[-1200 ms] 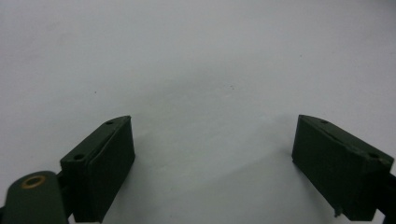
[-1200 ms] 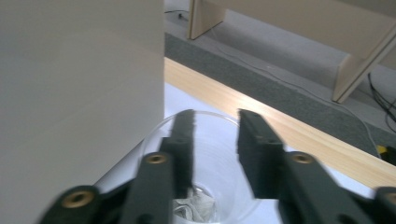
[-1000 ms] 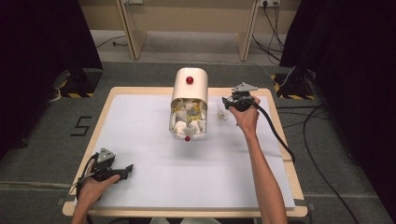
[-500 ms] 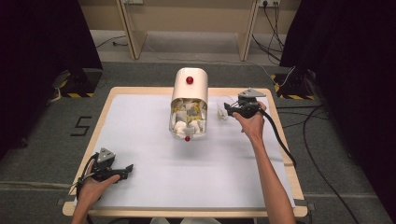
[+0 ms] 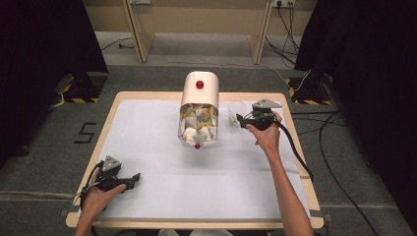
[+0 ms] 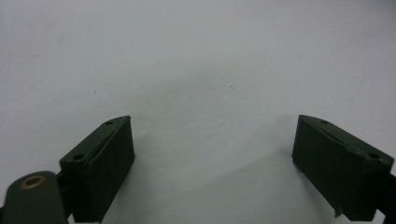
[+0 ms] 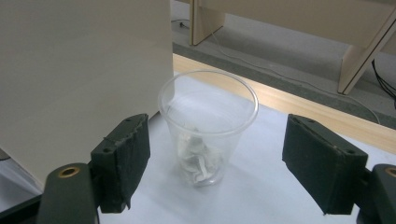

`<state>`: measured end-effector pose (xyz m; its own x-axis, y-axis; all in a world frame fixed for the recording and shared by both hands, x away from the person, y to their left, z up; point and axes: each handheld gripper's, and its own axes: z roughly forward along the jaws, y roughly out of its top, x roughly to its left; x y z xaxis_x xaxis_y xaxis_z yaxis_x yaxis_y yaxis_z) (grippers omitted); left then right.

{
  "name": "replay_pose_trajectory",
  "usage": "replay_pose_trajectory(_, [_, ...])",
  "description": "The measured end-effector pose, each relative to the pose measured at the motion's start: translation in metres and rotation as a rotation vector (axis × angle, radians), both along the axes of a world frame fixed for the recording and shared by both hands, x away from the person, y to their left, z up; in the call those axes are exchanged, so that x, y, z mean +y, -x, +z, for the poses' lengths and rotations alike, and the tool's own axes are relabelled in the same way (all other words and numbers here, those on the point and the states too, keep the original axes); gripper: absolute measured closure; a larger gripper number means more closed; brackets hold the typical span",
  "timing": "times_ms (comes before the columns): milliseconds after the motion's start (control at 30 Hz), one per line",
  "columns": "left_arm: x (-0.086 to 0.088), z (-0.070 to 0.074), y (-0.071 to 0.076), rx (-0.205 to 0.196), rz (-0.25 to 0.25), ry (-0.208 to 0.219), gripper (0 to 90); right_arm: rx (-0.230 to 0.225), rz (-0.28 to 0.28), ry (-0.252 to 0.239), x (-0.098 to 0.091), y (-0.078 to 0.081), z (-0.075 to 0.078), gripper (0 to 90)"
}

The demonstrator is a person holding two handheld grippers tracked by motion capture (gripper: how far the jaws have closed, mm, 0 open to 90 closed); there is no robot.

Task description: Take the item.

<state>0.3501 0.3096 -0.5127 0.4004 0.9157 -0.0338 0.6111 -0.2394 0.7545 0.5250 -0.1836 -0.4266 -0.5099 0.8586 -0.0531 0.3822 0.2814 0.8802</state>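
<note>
A cream box (image 5: pixel 199 98) with red knobs lies in the middle of the white mat, its open front packed with white and yellow pieces. Right of it stands a clear plastic cup (image 5: pixel 236 112) holding a crumpled white piece (image 7: pixel 198 156). My right gripper (image 5: pixel 239 119) points at the cup (image 7: pixel 208 107) from the right. Its jaws have just been opening and stand wide on either side of the cup, a little short of it, without touching. At the mat's front left rests my left gripper (image 5: pixel 133 178), open (image 6: pixel 212 123) over bare mat.
The box's cream wall (image 7: pixel 79 70) stands close on the left of the right gripper (image 7: pixel 217 126). The table's wooden edge (image 5: pixel 290 123) runs just behind the right hand. A black cable (image 5: pixel 295 152) trails along the right side of the mat (image 5: pixel 147 128).
My right gripper has drawn back from the cup toward the person and its jaws have spread wider. The cup stays put. The left hand has not moved.
</note>
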Motion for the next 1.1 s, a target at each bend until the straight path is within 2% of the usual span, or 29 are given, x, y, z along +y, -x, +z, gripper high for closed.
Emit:
replay_pose_trajectory(333, [0.0,0.0,0.0,0.001,0.0,0.002,11.6,0.017,0.008,0.012,-0.002,0.007,-0.003,23.2])
replay_pose_trajectory(433, [0.0,0.0,0.0,0.0,0.0,0.003,11.6,0.034,0.006,0.001,-0.004,0.01,-0.005,23.0])
replay_pose_trajectory(667, [0.0,0.0,0.0,0.001,-0.002,0.003,11.6,0.042,0.0,-0.001,-0.008,0.017,-0.005,22.3])
replay_pose_trajectory(933, [0.0,0.0,0.0,0.001,-0.002,0.003,11.6,0.062,0.007,0.02,-0.009,0.027,-0.01,21.8])
replay_pose_trajectory(1100, [0.0,0.0,0.0,0.001,-0.002,0.003,11.5,0.069,0.027,0.04,-0.003,0.035,-0.015,21.8])
